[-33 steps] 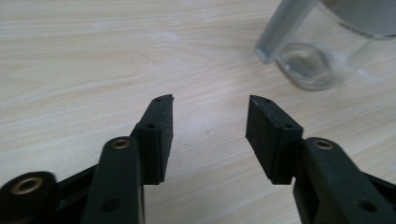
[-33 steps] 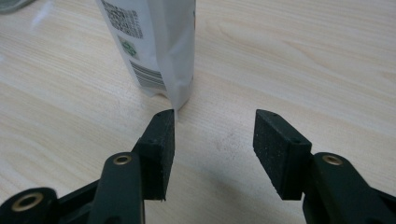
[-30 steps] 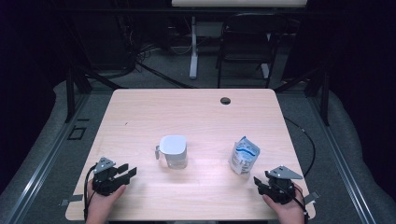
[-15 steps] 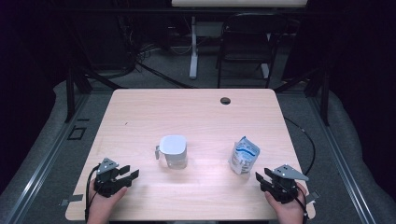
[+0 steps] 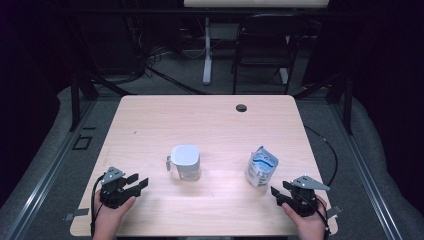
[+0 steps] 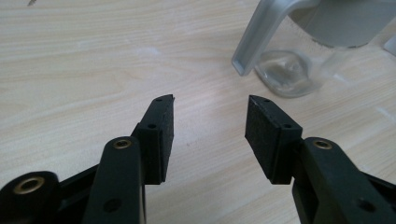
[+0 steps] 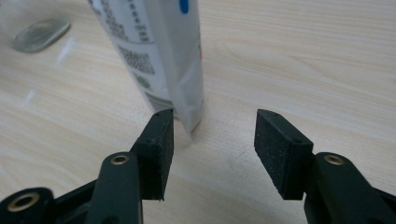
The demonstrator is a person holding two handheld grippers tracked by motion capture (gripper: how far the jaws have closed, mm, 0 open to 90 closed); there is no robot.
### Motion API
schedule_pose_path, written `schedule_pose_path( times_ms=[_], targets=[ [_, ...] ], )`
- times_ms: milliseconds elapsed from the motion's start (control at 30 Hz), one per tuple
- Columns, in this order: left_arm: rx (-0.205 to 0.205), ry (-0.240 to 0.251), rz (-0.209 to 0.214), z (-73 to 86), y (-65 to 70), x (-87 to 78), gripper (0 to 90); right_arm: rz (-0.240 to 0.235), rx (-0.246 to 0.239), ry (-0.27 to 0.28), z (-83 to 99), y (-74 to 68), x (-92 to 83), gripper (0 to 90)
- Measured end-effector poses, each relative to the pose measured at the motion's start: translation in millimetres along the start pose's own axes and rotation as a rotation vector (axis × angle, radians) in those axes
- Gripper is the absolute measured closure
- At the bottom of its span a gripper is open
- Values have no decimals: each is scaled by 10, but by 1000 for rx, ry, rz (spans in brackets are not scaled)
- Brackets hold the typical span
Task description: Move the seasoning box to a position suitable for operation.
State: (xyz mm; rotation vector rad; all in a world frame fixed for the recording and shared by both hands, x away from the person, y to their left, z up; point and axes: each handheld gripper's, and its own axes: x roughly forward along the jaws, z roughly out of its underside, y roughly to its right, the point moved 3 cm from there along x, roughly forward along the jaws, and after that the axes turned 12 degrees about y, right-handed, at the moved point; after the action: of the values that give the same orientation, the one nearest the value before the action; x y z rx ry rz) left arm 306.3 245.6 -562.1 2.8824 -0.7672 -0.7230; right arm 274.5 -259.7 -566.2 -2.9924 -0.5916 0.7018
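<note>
A clear pitcher (image 5: 186,162) with a pale grey lid and handle stands mid-table; in the left gripper view the pitcher (image 6: 299,70) is ahead to the right. A white and blue pouch (image 5: 261,167) stands upright right of it. My left gripper (image 5: 139,181) (image 6: 210,105) rests at the front left, open, its jaws just closing a little with nothing between them. My right gripper (image 5: 279,190) (image 7: 214,116) sits at the front right, open, its jaws just opening. The pouch (image 7: 159,46) has its bottom corner just beyond the right gripper's left jaw, not between the pads.
The wooden table (image 5: 150,125) has a black cable hole (image 5: 241,107) near its far edge. A dark chair (image 5: 262,45) and a white stand (image 5: 206,50) are on the floor beyond. A cable (image 5: 331,152) loops off the right edge.
</note>
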Motion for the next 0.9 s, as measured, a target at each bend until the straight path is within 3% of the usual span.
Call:
schedule_pose_path(
  times_ms=[200, 300, 500, 700, 900],
  targets=[
    [43, -21, 39, -109, 112, 137, 556, 28, -52, 16, -36, 7, -48, 600],
    [47, -23, 50, -164, 174, 253, 552, 22, -55, 23, -34, -16, -32, 593],
    [64, -23, 46, -231, 252, 455, 507, 18, -32, 51, -35, -24, 7, 496],
    [79, -35, 46, -280, 282, 577, 514, -7, -96, 19, 14, -44, 30, 528],
    [104, -27, 64, -316, 326, 642, 540, 21, -95, 34, 35, -30, 26, 501]
  ],
)
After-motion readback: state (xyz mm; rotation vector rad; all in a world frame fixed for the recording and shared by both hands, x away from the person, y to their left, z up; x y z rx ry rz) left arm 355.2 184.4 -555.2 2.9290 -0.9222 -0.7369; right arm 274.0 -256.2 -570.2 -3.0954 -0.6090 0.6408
